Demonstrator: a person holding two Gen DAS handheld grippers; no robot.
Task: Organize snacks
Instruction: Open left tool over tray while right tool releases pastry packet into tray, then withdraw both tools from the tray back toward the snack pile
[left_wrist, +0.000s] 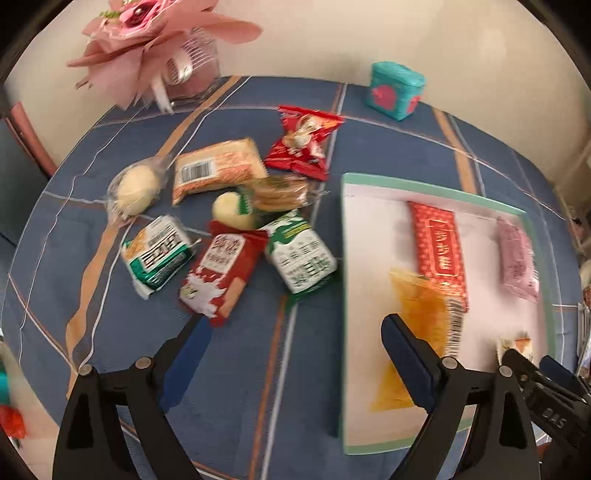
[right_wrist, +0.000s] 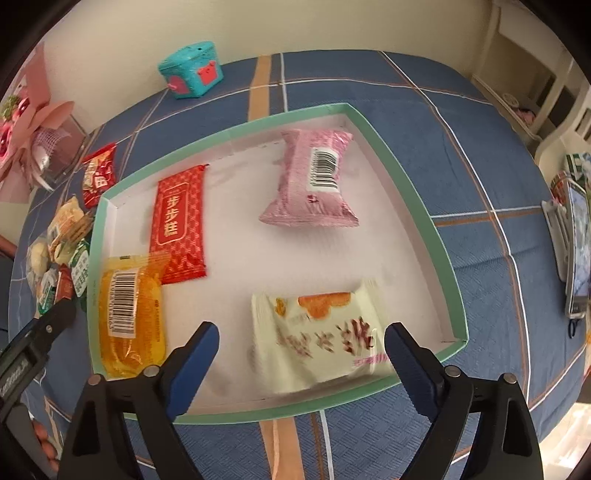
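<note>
Snacks are lying in two groups on the blue plaid tablecloth (left_wrist: 258, 369) covering the table. Four are sitting inside the shallow green-rimmed tray (right_wrist: 417, 206): a cream packet (right_wrist: 325, 343) lying flat between the fingers of the right tool (right_wrist: 301, 363), a yellow packet (right_wrist: 129, 321) just left of that tool's left finger, a red wafer bar (right_wrist: 179, 225) farther ahead on the left with its near end partly under the yellow packet, and a pink packet (right_wrist: 314, 181) ahead toward the far wall of the tray. The right tool's jaws are standing spread wide, and its pads are not pressing the cream packet.

The left tool (left_wrist: 295, 350) is also hanging with its jaws spread, nothing between them but bare cloth. Its right finger (left_wrist: 406, 354) is reaching over the tray's near left corner, across the yellow packet (left_wrist: 417, 332). Ahead of its left finger the loose pile is waiting: a red-and-white milk biscuit pack (left_wrist: 218, 273) nearest, two green-and-white packs (left_wrist: 159, 254) (left_wrist: 299, 254) flanking it, then a round pastry in clear wrap (left_wrist: 135, 190), an orange cracker pack (left_wrist: 218, 168) and a red pouch (left_wrist: 303, 144) farther off. A teal tin (left_wrist: 395, 90) and a pink paper bouquet (left_wrist: 155, 40) are standing at the table's far edge.
</note>
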